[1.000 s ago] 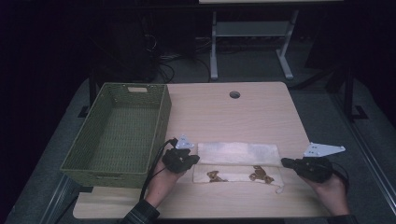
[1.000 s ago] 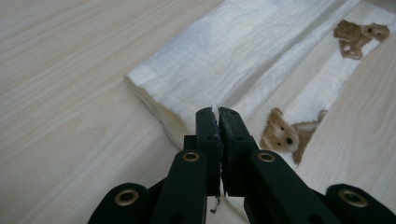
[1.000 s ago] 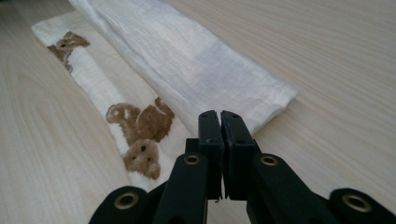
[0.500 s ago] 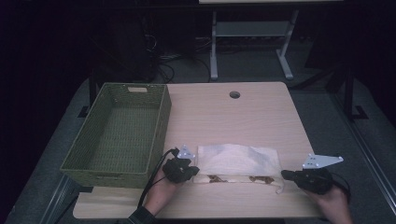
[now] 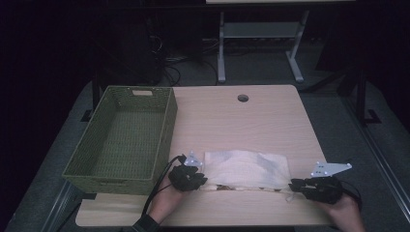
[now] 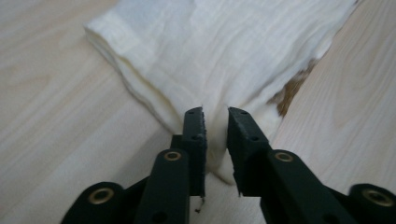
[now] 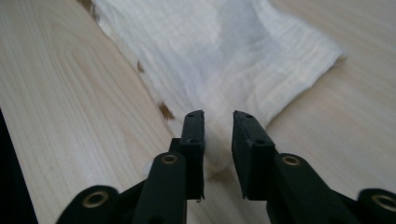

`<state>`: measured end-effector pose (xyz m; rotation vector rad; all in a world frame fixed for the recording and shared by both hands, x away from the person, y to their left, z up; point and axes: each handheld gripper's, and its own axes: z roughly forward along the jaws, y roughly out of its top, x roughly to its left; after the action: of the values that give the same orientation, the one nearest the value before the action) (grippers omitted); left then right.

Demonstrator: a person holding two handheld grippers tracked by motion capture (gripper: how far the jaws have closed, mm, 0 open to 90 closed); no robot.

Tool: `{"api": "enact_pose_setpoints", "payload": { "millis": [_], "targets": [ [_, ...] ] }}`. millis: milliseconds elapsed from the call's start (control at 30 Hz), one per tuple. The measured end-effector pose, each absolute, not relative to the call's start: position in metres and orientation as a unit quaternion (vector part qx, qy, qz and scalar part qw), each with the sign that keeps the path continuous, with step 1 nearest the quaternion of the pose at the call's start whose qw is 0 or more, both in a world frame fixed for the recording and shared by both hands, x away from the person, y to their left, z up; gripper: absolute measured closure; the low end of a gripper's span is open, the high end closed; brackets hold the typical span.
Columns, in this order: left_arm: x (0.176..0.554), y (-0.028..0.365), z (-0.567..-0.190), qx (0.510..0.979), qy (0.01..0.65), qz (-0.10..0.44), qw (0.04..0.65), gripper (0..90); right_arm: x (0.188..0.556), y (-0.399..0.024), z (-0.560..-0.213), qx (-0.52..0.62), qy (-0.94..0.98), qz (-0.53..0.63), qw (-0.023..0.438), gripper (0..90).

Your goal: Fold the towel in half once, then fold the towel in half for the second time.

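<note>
A dim room is surrounding a pale wooden table (image 5: 232, 121), lit from above. A folded cream cloth (image 5: 247, 169) is lying flat near the table's front edge, a brown pattern peeking out along its near hem. The left gripper (image 5: 197, 180) is sitting at the cloth's left near corner and the right gripper (image 5: 296, 186) at its right near corner, each in a hand resting on the table. Both pairs of jaws have just been opening: in each gripper view a corner of the cloth is lying between the parted black jaws, no longer pinched. A green woven basket (image 5: 167, 123) is standing just left of the cloth, beside the left gripper.
</note>
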<state>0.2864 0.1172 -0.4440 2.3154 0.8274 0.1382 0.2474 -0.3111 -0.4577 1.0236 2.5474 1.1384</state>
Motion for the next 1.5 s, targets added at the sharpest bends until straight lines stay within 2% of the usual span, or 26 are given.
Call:
{"api": "enact_pose_setpoints", "payload": {
  "millis": [33, 167, 367, 800, 1000, 1500],
  "targets": [
    [0.287, 0.117, -0.442, 0.884, 0.320, 0.054, 0.337, 70.2, 0.248, -0.311, -0.454, 0.347, 0.850, 0.386, 0.089, 69.5],
    [0.294, 0.115, -0.433, 0.876, 0.322, 0.064, 0.353, 60.8, 0.254, -0.310, -0.447, 0.349, 0.843, 0.397, 0.098, 66.9],
    [0.312, 0.106, -0.427, 0.875, 0.318, 0.074, 0.357, 54.9, 0.272, -0.305, -0.444, 0.357, 0.841, 0.390, 0.112, 65.6],
    [0.354, 0.099, -0.433, 0.864, 0.340, 0.090, 0.361, 55.3, 0.315, -0.301, -0.447, 0.382, 0.828, 0.391, 0.123, 66.9],
    [0.372, 0.100, -0.447, 0.868, 0.354, 0.087, 0.338, 55.5, 0.336, -0.301, -0.456, 0.397, 0.828, 0.378, 0.122, 66.9],
    [0.383, 0.097, -0.456, 0.872, 0.359, 0.094, 0.318, 57.0, 0.353, -0.306, -0.465, 0.414, 0.819, 0.380, 0.113, 66.5]
  ]
}}
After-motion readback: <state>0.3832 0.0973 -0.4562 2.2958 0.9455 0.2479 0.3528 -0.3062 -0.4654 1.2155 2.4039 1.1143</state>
